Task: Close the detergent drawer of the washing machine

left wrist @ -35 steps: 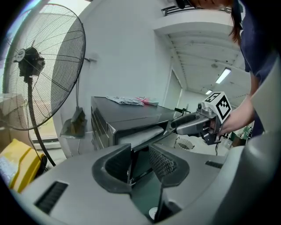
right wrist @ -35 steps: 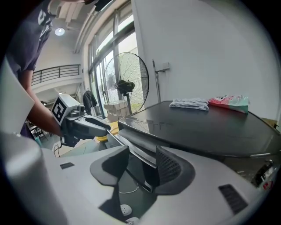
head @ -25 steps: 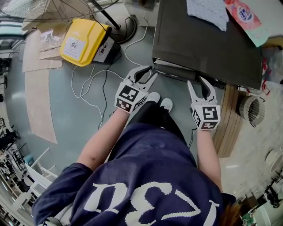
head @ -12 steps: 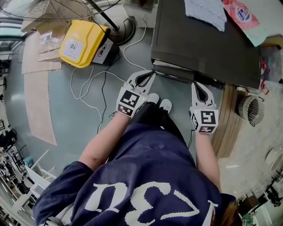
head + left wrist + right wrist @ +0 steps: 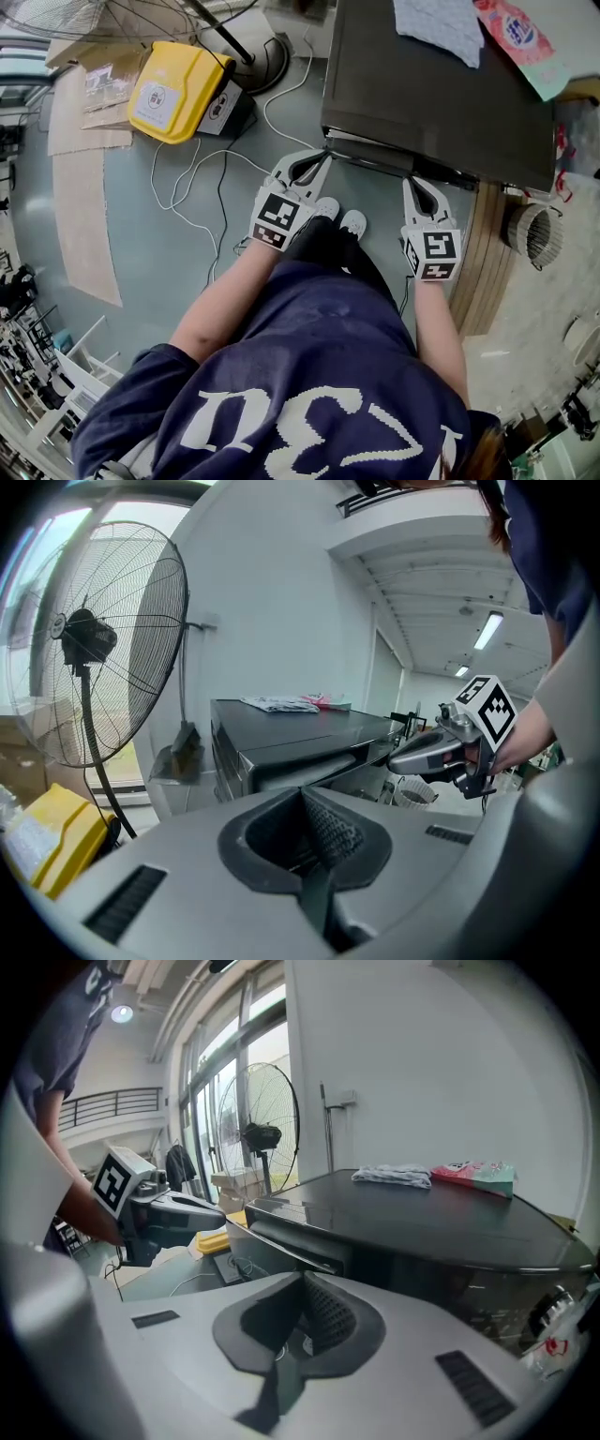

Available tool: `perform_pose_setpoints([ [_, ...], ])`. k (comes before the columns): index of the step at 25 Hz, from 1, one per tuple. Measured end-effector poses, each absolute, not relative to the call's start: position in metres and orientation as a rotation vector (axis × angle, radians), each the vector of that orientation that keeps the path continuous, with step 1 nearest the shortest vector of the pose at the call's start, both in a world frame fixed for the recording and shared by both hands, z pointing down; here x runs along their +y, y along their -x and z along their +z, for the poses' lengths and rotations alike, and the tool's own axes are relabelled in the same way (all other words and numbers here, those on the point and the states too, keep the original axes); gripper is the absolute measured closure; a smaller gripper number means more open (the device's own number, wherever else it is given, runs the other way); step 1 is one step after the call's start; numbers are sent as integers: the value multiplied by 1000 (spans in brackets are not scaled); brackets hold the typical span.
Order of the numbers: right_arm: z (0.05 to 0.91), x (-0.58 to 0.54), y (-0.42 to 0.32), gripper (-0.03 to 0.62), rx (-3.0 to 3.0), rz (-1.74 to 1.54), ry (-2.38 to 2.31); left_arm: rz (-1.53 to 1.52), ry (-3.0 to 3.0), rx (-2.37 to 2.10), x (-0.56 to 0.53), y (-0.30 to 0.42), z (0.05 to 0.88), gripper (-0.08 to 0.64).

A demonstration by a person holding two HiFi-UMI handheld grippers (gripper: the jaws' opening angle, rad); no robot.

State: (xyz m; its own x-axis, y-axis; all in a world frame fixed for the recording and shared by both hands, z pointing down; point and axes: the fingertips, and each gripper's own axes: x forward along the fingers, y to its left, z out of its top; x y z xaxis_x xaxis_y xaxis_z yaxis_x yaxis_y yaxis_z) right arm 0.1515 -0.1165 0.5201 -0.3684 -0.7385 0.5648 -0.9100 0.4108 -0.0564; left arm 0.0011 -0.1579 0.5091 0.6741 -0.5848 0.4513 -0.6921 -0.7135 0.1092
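Note:
The dark washing machine [image 5: 441, 94] fills the upper right of the head view. Its detergent drawer [image 5: 370, 150] sticks out a little at the front left corner, toward me. My left gripper [image 5: 323, 157] is shut and empty, its tips just short of the drawer's left end. My right gripper [image 5: 412, 184] is also shut and empty, pointing at the machine's front to the right of the drawer. The left gripper view shows the drawer [image 5: 305, 759] ahead of the closed left gripper [image 5: 303, 791]. In the right gripper view the drawer [image 5: 291, 1244] lies beyond the closed right gripper [image 5: 302, 1279].
A yellow case [image 5: 178, 89], a fan base [image 5: 253, 56] and white cables [image 5: 187, 187] lie on the floor at the left. A cloth [image 5: 441, 28] and a pink packet [image 5: 520, 37] rest on the machine. A small round fan [image 5: 534, 234] stands at the right. My shoes [image 5: 339, 216] are below the drawer.
Both grippers' jaws have gone from open to shut with nothing between them. Both hands have stayed almost in place before the machine's front.

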Motion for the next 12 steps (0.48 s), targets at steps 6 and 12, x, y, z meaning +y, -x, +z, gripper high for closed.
perform_pose_setpoints([
  [6, 518, -141, -158, 576, -2205, 541, -1481, 548, -2587, -1069, -182, -5, 510, 541],
  [12, 518, -144, -156, 577, -2210, 544, -1478, 540, -2583, -1075, -184, -6, 509, 541],
])
